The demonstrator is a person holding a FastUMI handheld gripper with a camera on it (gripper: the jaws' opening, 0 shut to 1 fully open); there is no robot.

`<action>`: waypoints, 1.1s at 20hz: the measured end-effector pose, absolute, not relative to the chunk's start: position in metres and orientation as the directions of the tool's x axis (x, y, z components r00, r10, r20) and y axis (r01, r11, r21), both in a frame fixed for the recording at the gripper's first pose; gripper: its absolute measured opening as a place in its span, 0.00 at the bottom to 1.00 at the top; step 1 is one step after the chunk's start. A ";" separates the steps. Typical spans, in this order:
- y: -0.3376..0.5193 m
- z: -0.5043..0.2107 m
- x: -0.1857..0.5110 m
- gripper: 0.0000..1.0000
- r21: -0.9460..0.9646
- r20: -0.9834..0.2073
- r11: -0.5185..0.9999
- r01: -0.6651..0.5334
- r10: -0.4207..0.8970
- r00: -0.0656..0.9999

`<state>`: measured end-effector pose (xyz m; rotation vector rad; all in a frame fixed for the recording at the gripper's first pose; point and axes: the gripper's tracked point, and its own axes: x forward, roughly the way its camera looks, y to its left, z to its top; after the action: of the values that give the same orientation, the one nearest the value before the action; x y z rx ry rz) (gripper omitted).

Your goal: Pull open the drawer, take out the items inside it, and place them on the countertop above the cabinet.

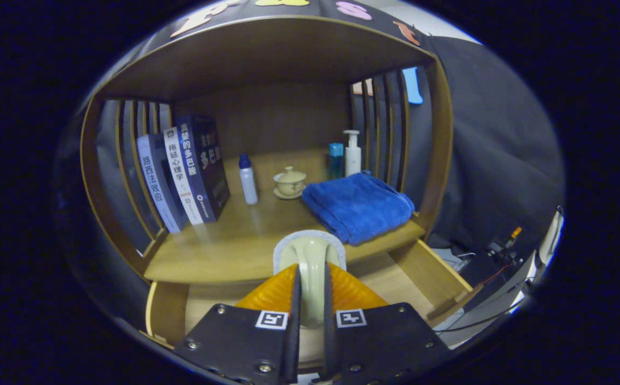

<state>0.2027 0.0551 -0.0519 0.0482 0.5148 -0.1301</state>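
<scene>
Clamped tight, gripper (310, 310) with both black fingers (291, 321) pressing either side of a cream handle. Belongs to a brush-like item (310, 267): cream handle, white-rimmed rounded head poking up past the fingertips, orange ribbed body flaring out left and right behind the finger pads. What kind of tool exactly, hard to tell from here.

Held above the open drawer (427, 272), pulled out beneath the shelf, light wood floor and right side wall showing on either side of the orange body. Head of the item level with the front lip of the countertop (219, 251).

On the countertop, just beyond and to the right of the item's head, a folded blue towel (358, 206) lying near the front right corner. Behind the towel, a white pump bottle (353, 155) and a teal bottle (335, 159) side by side against the back. Left of the towel, a small cream lidded cup on a saucer (289, 183). Further left, a little white bottle with a blue cap (248, 181), upright, standing apart from the cup. Far left, a row of books (184, 171) leaning against the slatted side panel (128, 160).

Off to the right of the cabinet, dark cloth, and low down some cables (497, 267).
</scene>
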 end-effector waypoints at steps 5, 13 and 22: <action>0.082 -0.056 0.240 0.19 0.020 -0.492 0.999 0.044 -0.028 0.870; 0.093 -0.090 0.279 0.19 0.044 -0.512 0.999 -0.021 0.041 0.858; 0.096 -0.096 0.313 0.19 0.054 -0.431 0.998 -0.018 0.040 0.901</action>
<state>0.3129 0.0964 -0.0956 0.0488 0.4472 0.0301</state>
